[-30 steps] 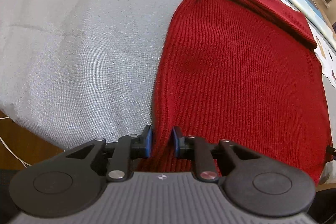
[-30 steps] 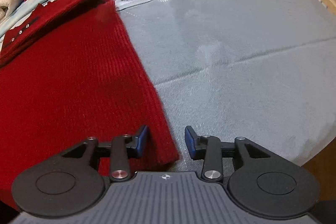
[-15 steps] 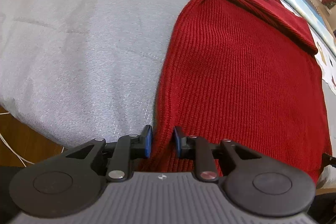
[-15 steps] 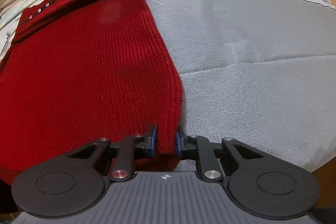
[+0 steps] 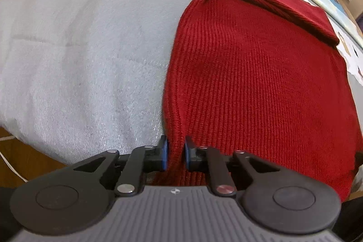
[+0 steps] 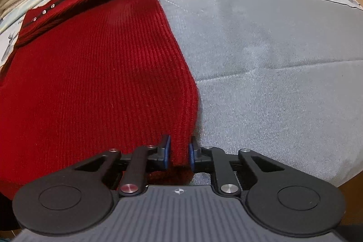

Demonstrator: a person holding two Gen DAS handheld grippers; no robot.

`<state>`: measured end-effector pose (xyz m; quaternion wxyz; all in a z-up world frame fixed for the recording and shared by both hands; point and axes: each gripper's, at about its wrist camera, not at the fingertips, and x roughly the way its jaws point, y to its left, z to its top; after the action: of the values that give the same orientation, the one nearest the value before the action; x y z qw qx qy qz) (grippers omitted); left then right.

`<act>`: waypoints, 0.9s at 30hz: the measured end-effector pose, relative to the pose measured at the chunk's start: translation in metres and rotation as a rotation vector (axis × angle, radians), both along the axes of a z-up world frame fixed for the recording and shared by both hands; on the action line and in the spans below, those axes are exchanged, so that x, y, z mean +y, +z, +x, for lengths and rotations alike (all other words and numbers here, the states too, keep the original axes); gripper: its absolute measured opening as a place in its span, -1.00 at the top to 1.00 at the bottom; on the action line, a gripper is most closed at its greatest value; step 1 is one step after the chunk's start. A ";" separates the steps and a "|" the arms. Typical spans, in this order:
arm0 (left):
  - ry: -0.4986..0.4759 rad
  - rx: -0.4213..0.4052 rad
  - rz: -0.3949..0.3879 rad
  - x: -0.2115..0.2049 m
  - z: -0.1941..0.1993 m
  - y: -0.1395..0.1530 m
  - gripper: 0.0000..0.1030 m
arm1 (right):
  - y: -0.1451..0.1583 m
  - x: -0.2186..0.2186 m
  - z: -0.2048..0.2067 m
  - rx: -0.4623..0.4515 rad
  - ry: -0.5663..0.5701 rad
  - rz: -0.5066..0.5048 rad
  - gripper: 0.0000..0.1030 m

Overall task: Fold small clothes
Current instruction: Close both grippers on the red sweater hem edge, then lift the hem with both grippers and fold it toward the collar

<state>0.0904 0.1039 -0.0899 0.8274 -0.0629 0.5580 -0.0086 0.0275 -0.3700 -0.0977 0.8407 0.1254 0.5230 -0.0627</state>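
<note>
Two tools have the near hem of the dark red ribbed knit garment point(image 5: 249, 74), one at each bottom corner. It lies flat on the grey woven surface point(image 5: 79, 60), running from the lower centre of each frame up to its buttoned neckline in the upper part, where one sleeve is already folded across the chest.

At the bottom centre of the left wrist view, the left tool point(image 5: 176, 154) has just been closing; its blue pads are nearly together, with the garment's left edge bunched up between them. That pinch looks narrow: only a thin ridge of knit sits in the jaws, so I judge a quick lift could pull the stretchy rib free or take only the top layer and leave the back panel lying flat.

At the bottom centre of the right wrist view, the right tool point(image 6: 179, 155) has also just been closing and is clamped on the right hem corner, with a tuft of knit poking out below the pads. If one hand rises or travels faster than the other, the hem would probably skew and the fold land crooked. Dragging the hem low instead of lifting it could rumple the body and undo the folded sleeve.
</note>
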 end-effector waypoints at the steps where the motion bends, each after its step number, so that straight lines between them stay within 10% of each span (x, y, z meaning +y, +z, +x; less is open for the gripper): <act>1: -0.016 -0.011 0.009 -0.002 -0.001 0.002 0.74 | 0.003 0.000 -0.002 -0.016 -0.003 0.005 0.72; 27: -0.138 -0.396 -0.296 0.031 -0.096 0.182 0.84 | 0.192 -0.054 -0.150 -0.731 -0.030 0.360 0.84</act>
<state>-0.0054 0.1352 0.0925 0.8999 -0.1422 0.3806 -0.1586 -0.1227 -0.4240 0.0941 0.9348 0.2921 0.1907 0.0663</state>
